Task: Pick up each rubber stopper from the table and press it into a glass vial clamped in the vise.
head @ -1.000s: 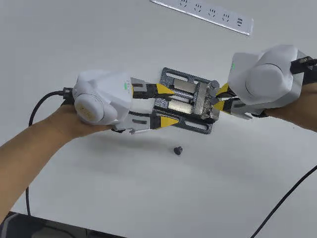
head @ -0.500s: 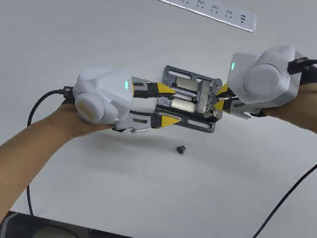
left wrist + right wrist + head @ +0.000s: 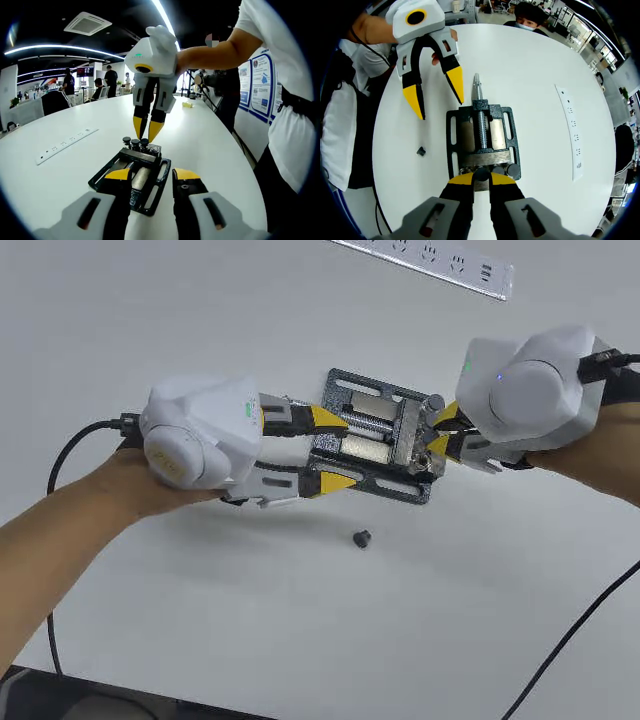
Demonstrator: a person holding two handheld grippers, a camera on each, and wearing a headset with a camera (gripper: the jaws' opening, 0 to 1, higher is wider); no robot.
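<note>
Rubber stopper (image 3: 481, 173) pinched by right gripper (image 3: 481, 180) at vise (image 3: 498, 134); left gripper (image 3: 152, 174) spread; loose stopper (image 3: 361, 537) lies nearby.

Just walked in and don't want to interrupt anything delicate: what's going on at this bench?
A person holds a hand-held gripper in each hand at a small vise on the white table. The right hand-held gripper is closed on a rubber stopper above the vials clamped at the vise's end, apparently pressing it in. The left hand-held gripper is open, held at the vise's screw end. One loose stopper lies on the table nearby.
</note>
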